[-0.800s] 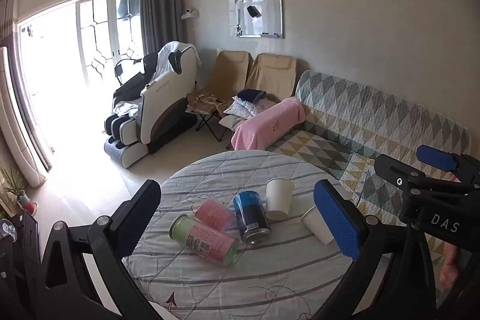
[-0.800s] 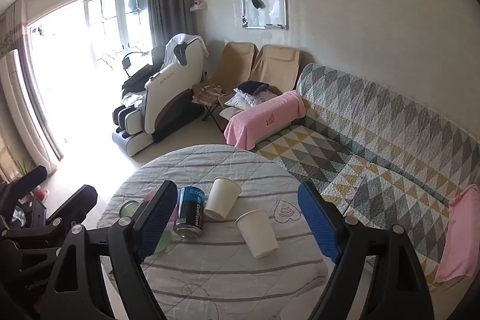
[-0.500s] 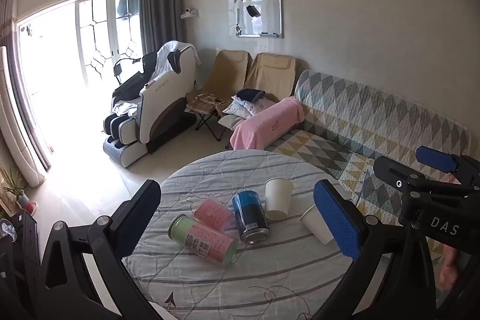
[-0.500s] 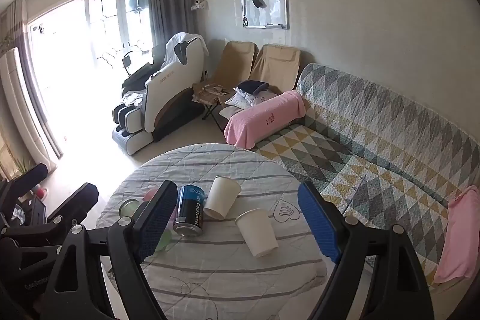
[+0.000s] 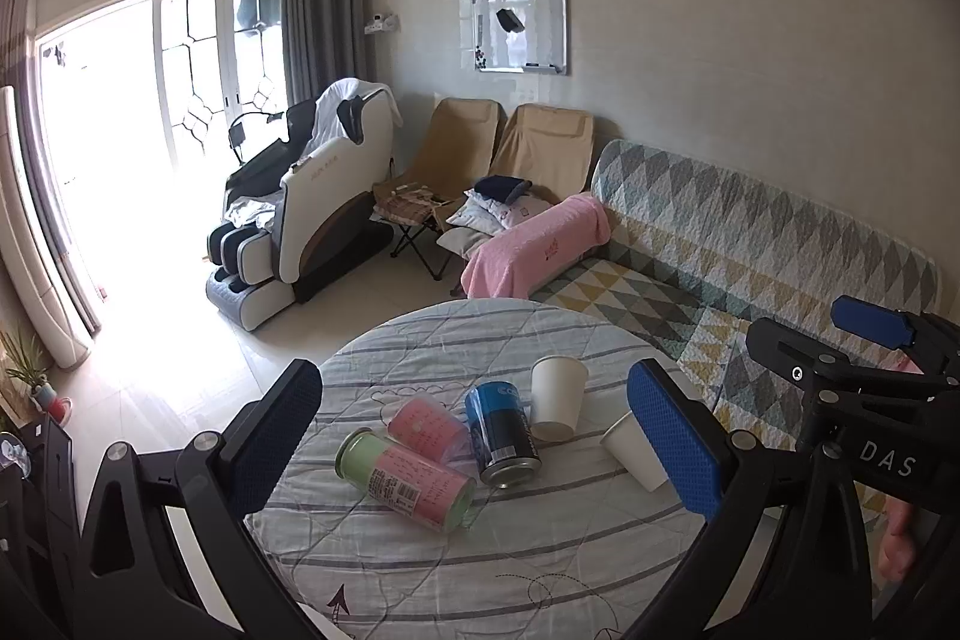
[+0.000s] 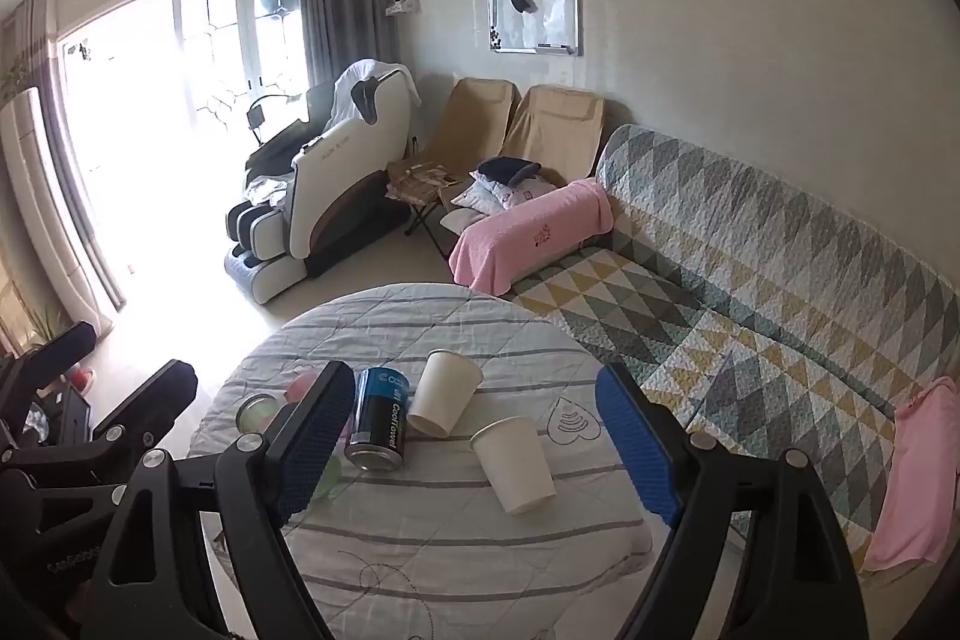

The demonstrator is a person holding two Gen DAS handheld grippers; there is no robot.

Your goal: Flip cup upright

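Observation:
Two white paper cups lie on their sides on the round table (image 5: 480,568). The far cup (image 5: 558,397) (image 6: 444,400) points its mouth away from me. The near cup (image 5: 633,451) (image 6: 513,463) lies to its right, half hidden behind my left gripper's right finger in the left wrist view. My left gripper (image 5: 474,442) is open and empty, held above the table's near side. My right gripper (image 6: 474,448) is open and empty, above the near cup. The left gripper also shows at the left of the right wrist view (image 6: 108,370).
A blue can (image 5: 501,433) (image 6: 378,421), a pink tumbler (image 5: 423,427) and a pink-and-green canister (image 5: 405,484) lie left of the cups. A quilted sofa (image 6: 750,280) stands right of the table. A massage chair (image 5: 312,202) stands beyond it.
Both grippers have drifted very slightly; the cups and cans lie where they were. Both grippers stay open.

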